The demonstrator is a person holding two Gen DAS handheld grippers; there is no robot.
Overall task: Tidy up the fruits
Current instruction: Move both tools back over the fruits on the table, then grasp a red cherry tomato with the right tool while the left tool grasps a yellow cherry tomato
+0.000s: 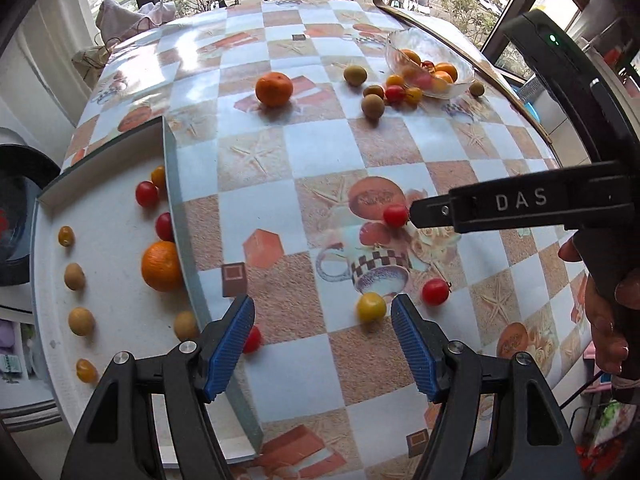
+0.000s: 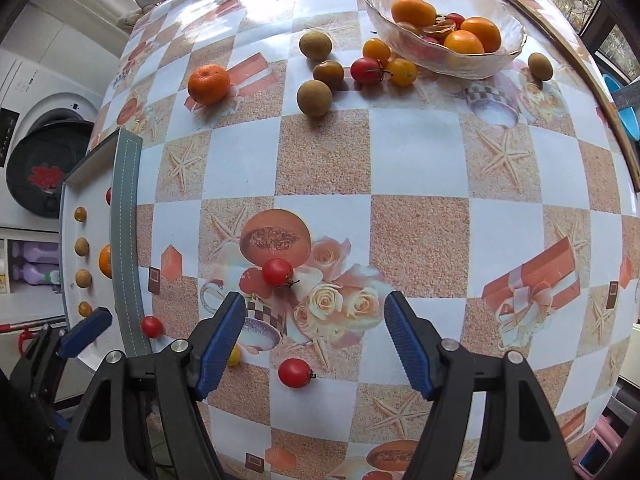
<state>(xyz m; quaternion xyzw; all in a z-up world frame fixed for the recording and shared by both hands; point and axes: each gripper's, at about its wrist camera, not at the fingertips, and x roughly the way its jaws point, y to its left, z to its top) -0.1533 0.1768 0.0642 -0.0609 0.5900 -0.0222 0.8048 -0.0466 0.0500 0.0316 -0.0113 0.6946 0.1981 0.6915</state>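
Note:
My left gripper [image 1: 323, 342] is open and empty above the table, just right of the white tray [image 1: 108, 216]. A yellow cherry tomato [image 1: 371, 306] lies near its right finger, a red one [image 1: 435, 291] beside it, another red one [image 1: 252, 339] by its left finger. The tray holds an orange [image 1: 160, 266], red tomatoes, brown longans and yellow tomatoes in rows. My right gripper [image 2: 316, 342] is open and empty; red tomatoes [image 2: 277, 272] [image 2: 295, 373] lie ahead of it and between its fingers. In the left wrist view its finger [image 1: 436, 212] sits next to a red tomato [image 1: 396, 215].
A glass bowl [image 2: 500, 56] with oranges and tomatoes stands at the far right, with longans [image 2: 314, 97] and small tomatoes [image 2: 366, 69] scattered beside it. A loose mandarin [image 2: 209, 84] lies far left of them. A washing machine [image 2: 44, 168] stands beyond the table's left edge.

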